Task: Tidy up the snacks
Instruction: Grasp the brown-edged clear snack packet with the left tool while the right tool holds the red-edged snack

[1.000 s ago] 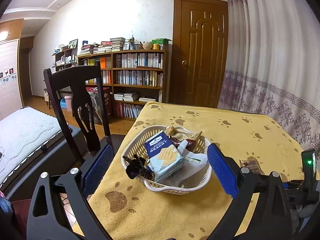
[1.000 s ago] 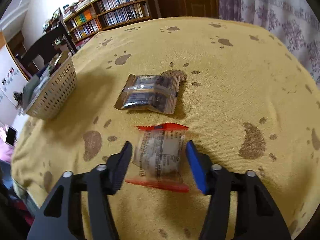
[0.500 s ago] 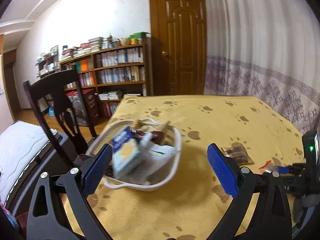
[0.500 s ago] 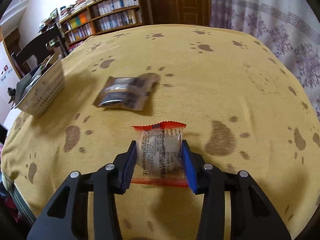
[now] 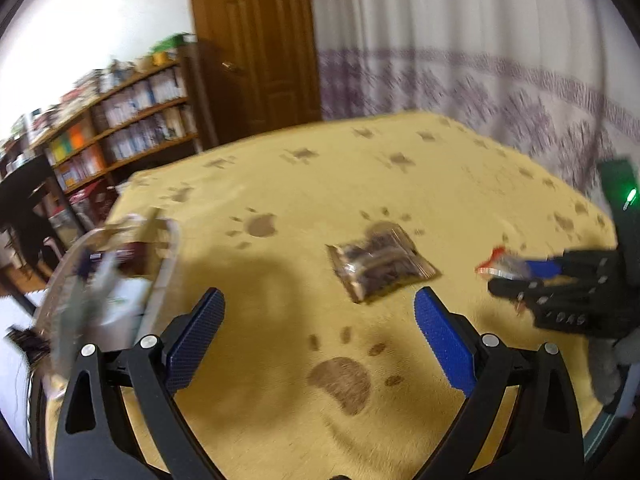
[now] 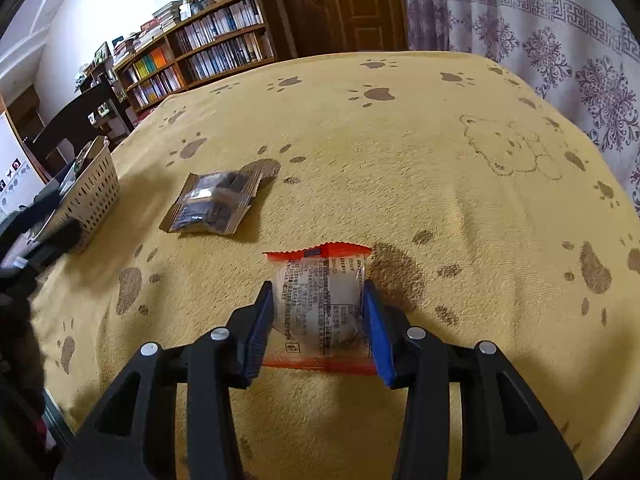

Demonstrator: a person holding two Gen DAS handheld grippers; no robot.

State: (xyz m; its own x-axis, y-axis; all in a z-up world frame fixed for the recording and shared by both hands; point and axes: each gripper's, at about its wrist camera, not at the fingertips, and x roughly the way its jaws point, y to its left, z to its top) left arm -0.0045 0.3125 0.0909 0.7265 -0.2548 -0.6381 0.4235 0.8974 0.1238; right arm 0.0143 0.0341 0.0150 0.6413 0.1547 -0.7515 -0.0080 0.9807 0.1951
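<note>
1. Two loose snacks are lying outside the basket (image 6: 90,194), and I am working on one of them: my right gripper (image 6: 318,312) is closing its fingers (image 6: 260,320) on the clear packet with red ends (image 6: 318,300), one blue pad against each side of it.
2. That packet is sitting low over the yellow paw-print cloth of the table (image 6: 440,168); I cannot tell whether it is lifted clear or touching the cloth.
3. My left gripper (image 5: 318,332) is hovering over the table with its fingers (image 5: 444,344) spread wide and holding nothing; the dark brown snack packet (image 5: 380,266) is lying just ahead of them, between the basket (image 5: 164,280) and my right gripper (image 5: 520,276).
4. I am judging the step as the pick-up of the red-ended packet, with the carry to the basket coming next: a lift off the cloth, a move left past the brown packet (image 6: 214,204), and a release above the basket's rim.
5. I am thinking the grip needs to stay gentle, since the wrapper looks soft and slippery.
6. Counting: one white slatted basket, already holding several snacks too blurred to number; one brown packet; one red-ended packet; two grippers.
</note>
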